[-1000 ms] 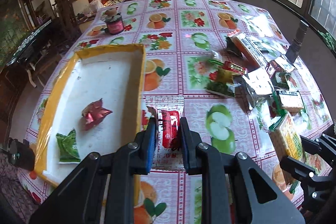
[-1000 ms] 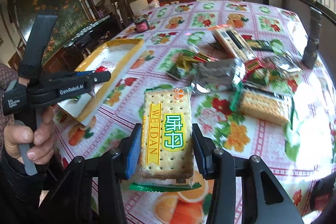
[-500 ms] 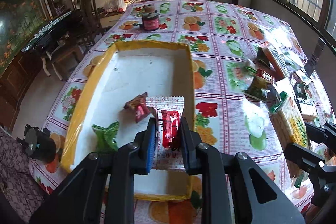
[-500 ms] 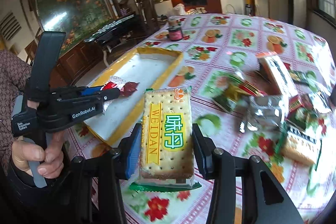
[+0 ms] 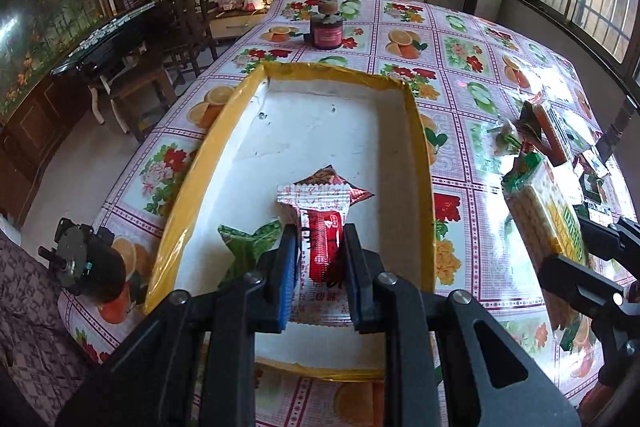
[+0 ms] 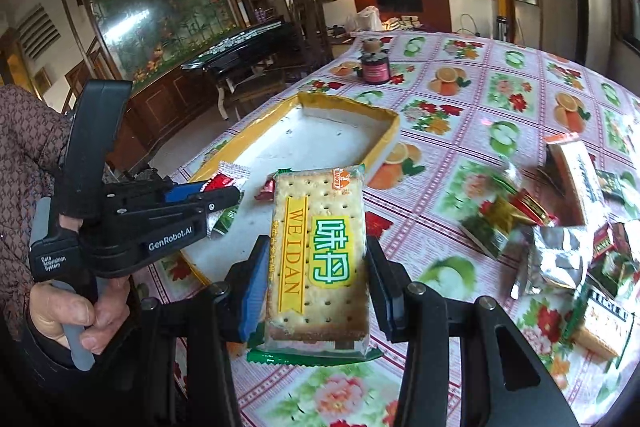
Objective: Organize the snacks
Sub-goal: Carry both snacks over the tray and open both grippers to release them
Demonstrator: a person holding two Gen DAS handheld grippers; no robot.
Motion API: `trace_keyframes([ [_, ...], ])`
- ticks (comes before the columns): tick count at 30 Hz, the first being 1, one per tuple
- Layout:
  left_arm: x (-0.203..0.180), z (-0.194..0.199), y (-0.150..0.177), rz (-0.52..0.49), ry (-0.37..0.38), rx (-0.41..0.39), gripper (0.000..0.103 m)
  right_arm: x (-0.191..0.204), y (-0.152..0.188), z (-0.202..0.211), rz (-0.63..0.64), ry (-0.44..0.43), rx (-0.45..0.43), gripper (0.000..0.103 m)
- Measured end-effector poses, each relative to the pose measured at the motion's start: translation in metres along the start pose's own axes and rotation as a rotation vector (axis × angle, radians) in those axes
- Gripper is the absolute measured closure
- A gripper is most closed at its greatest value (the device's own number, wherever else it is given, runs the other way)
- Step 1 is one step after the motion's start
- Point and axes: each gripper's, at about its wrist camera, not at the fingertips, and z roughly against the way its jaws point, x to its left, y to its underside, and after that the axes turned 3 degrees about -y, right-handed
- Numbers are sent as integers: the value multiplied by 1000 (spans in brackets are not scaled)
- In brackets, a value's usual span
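Note:
My left gripper (image 5: 320, 255) is shut on a red and white snack packet (image 5: 322, 227) and hangs over the near half of the yellow-rimmed white tray (image 5: 422, 163). In the tray lie a dark red wrapped snack (image 5: 352, 187) and a green packet (image 5: 244, 243). My right gripper (image 6: 316, 279) is shut on a cracker pack (image 6: 318, 259) with a yellow and green label, held above the tablecloth just right of the tray (image 6: 384, 143). The right wrist view shows the left gripper (image 6: 224, 197) with its packet (image 6: 230, 175) and the hand holding it at the left.
A heap of loose snack packets (image 6: 560, 227) lies on the flowered tablecloth right of the tray. A dark jar (image 5: 326, 31) stands beyond the tray's far end. A small black device (image 5: 86, 267) sits at the table's left edge. Chairs and a dark table stand beyond.
Both grippers have moved left with their loads. The left one went from beside the tray's right rim to over the tray's inside. The right one came closer to the tray.

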Motion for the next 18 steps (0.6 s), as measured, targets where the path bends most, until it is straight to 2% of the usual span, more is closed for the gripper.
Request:
trace_keyframes([
  [18, 23, -18, 1, 39, 0, 40, 79, 18, -21, -40, 35, -71, 35, 58],
])
